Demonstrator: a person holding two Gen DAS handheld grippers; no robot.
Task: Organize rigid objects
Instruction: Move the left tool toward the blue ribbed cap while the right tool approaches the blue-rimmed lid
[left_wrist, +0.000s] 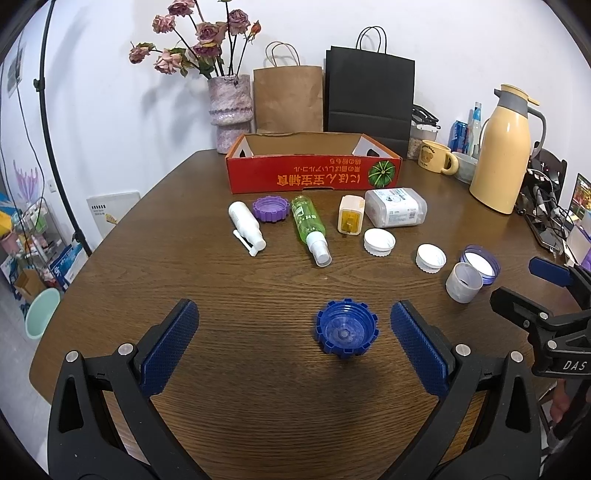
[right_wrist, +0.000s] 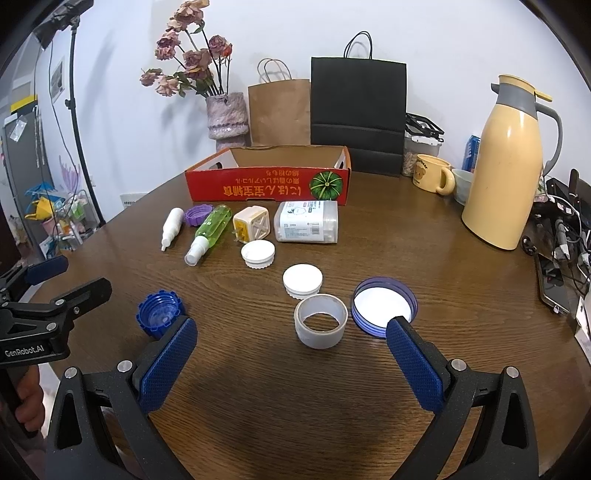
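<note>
Hovering: left gripper (left_wrist: 293, 341), jaws wide, blue cap (left_wrist: 346, 329) off-centre; may skid.
Right gripper (right_wrist: 291, 350): wide, near grey cup (right_wrist: 320, 320); could topple.

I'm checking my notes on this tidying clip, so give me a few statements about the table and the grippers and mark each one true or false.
1. The left gripper is open, with the blue cap lying between its fingers. True.
2. The red box already holds the green spray bottle. False: the green spray bottle lies on the table in front of the box.
3. The right gripper is shut on the grey cup. False: it is open and the grey cup stands free ahead of it.
4. The purple cap lies between the white bottle and the green spray bottle. True.
</note>
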